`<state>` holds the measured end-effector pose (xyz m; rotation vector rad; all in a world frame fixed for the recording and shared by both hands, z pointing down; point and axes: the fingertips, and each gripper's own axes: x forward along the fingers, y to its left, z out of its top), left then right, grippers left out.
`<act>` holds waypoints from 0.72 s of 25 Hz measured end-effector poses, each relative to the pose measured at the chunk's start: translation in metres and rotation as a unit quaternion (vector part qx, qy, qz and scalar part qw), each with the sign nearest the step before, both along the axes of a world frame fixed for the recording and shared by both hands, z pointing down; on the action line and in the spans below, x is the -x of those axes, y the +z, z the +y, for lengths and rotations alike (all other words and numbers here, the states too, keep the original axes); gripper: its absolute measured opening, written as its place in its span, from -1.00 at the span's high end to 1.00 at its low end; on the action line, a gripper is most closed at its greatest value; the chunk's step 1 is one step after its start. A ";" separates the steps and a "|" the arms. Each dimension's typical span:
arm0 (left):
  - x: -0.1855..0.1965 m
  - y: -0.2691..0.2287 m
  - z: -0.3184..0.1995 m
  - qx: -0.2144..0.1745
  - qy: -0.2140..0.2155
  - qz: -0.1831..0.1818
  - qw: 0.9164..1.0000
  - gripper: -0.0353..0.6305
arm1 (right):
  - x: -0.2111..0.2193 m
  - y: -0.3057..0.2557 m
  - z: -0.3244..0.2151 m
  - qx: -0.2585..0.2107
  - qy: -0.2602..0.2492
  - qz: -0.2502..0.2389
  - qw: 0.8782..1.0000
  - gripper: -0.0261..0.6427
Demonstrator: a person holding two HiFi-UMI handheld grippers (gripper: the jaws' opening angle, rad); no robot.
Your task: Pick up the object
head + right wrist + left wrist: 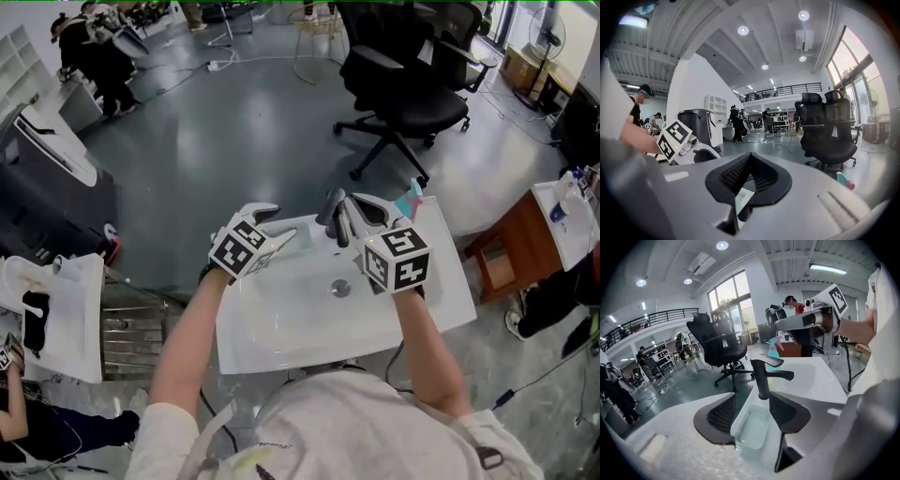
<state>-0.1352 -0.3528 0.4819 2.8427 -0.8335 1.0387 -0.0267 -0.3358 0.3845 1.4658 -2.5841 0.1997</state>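
A small teal and pink object lies at the white sink's back right corner; it also shows in the left gripper view and the right gripper view. A black faucet stands at the sink's back edge. My left gripper hovers over the sink's back left, open, with the faucet seen beyond its empty jaws. My right gripper is just right of the faucet and left of the object. Its tips meet, with nothing between them.
A black office chair stands on the grey floor behind the sink. A wooden cabinet is to the right, and a white table to the left. People stand at desks far back left.
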 end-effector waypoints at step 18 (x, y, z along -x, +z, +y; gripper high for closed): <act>-0.012 0.074 0.017 0.064 0.106 -0.110 0.986 0.24 | -0.006 0.014 0.008 0.013 0.033 0.003 0.999 0.91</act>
